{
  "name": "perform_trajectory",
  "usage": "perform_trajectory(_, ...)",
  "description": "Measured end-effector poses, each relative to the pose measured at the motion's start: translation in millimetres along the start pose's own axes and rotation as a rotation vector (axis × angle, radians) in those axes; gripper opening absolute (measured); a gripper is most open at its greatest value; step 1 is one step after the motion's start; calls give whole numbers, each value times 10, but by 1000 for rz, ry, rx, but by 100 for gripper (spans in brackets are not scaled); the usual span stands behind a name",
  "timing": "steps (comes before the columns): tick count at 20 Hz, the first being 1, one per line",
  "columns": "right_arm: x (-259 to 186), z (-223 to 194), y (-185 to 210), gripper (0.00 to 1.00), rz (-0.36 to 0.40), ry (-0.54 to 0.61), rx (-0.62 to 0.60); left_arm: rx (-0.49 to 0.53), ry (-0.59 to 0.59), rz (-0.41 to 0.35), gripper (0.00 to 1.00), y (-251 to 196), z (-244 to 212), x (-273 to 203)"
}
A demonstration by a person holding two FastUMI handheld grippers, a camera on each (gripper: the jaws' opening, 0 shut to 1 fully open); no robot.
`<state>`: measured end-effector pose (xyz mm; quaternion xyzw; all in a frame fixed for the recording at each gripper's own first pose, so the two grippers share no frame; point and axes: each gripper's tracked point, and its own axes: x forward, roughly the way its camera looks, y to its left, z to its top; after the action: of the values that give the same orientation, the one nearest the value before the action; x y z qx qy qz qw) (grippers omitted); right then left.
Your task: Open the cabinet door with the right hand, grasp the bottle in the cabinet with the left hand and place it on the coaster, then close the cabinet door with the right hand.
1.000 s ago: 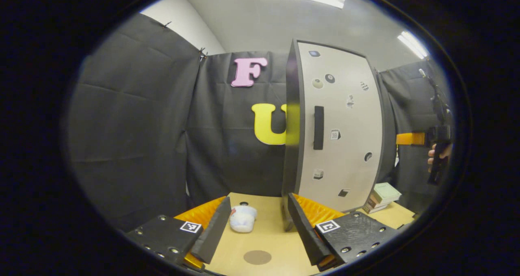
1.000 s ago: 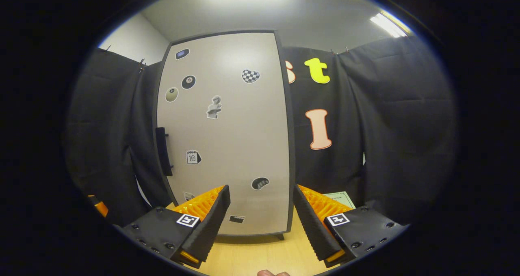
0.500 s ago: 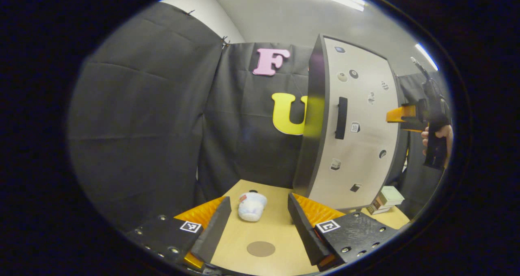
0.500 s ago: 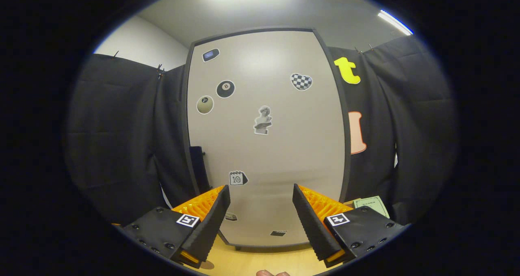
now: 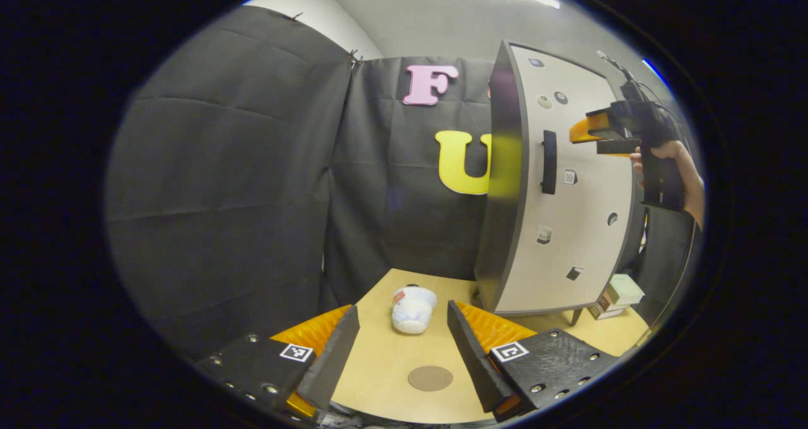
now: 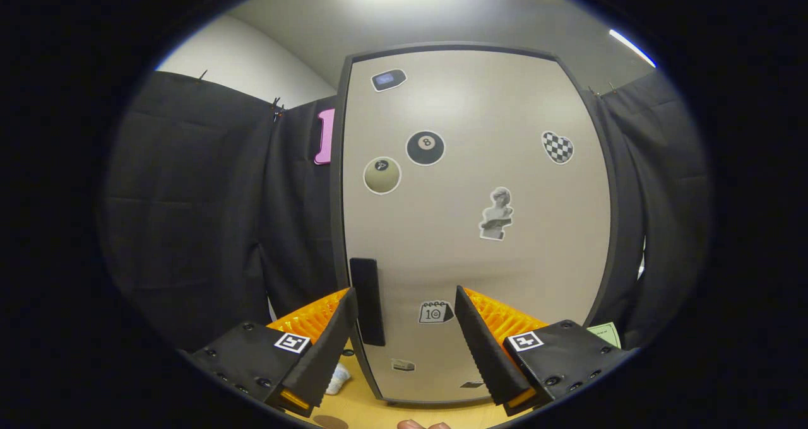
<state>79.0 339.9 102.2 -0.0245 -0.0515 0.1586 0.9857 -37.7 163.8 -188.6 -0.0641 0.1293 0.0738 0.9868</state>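
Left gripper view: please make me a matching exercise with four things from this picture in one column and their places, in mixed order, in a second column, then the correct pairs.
Things:
1. coaster
2. white bottle
3. door handle
4. stacked boxes

Places:
A. lying on the table beyond the coaster
B. on the cabinet door's left edge
C. flat on the table between the left gripper fingers
D. on the table, right of the cabinet

Pairs: 1-C, 2-A, 3-B, 4-D

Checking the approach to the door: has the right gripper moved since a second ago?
Yes. In the left gripper view the right gripper has risen and come in over the cabinet door, toward its handle.
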Motion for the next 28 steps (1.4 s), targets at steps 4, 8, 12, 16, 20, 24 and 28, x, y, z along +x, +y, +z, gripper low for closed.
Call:
perform_trajectory(4, 229, -87, 196, 98, 7, 22, -10, 20, 10, 6, 87, 88, -36, 65)
perform_trajectory(8, 407, -271, 284, 98, -10, 62, -6, 24, 22, 7, 85, 151, -74, 103)
perform_trajectory(12, 556, -452, 325, 98, -23, 110, -9, 19, 29, 6, 87, 212, -119, 107)
perform_trajectory(16, 659, -466, 355, 89, -29, 115, -9, 28, 41, 19, 87, 304, -176, 130)
perform_trajectory(20, 717, -446, 367, 60, -43, 115, -7, 27, 33, 18, 86, 313, -147, 120)
perform_trajectory(24, 752, -450, 292, 36, -81, 115, -19, 31, 31, 17, 87, 301, -141, 143)
perform_trajectory(28, 759, -472, 287, 28, -58, 119, 13, 15, 16, 21, 86, 313, -106, 109)
